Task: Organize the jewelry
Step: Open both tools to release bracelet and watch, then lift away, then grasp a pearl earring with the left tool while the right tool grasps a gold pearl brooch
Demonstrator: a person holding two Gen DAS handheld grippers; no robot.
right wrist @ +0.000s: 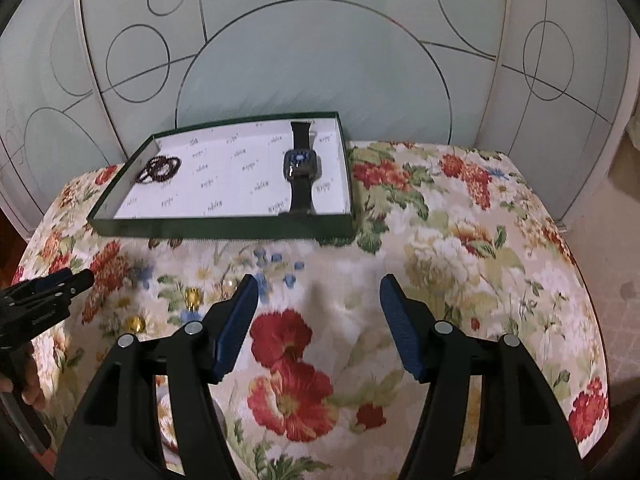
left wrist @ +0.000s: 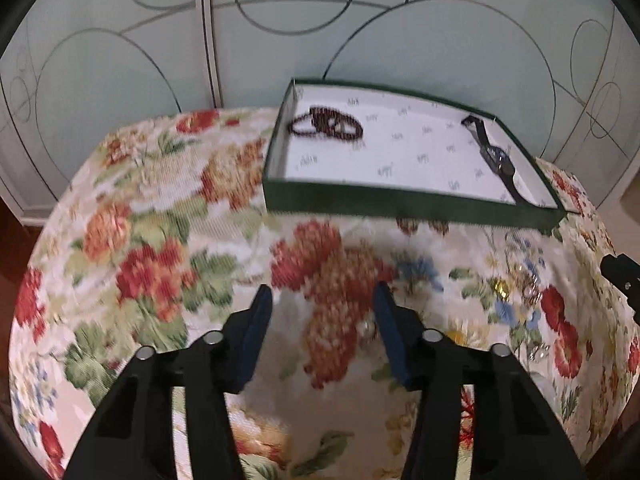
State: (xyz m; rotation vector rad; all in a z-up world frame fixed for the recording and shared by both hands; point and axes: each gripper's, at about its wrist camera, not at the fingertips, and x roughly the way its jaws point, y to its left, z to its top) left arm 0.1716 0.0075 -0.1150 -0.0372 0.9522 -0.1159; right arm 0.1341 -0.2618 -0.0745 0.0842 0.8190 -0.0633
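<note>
I see both hand-held grippers hovering with jaws apart and nothing between them: the left hand-held gripper (left wrist: 323,300) moderately open, the right hand-held gripper (right wrist: 318,300) wider. On the floral cloth (right wrist: 460,240), loose gold-toned pieces (right wrist: 192,296) lie small and light; I judge them slippery and fiddly, best pinched at the bulkiest part. The green tray (right wrist: 224,228) already holds dark bead bracelets (right wrist: 160,168) and a watch (right wrist: 300,164). Its near wall stands between the pieces and the tray floor.
</note>
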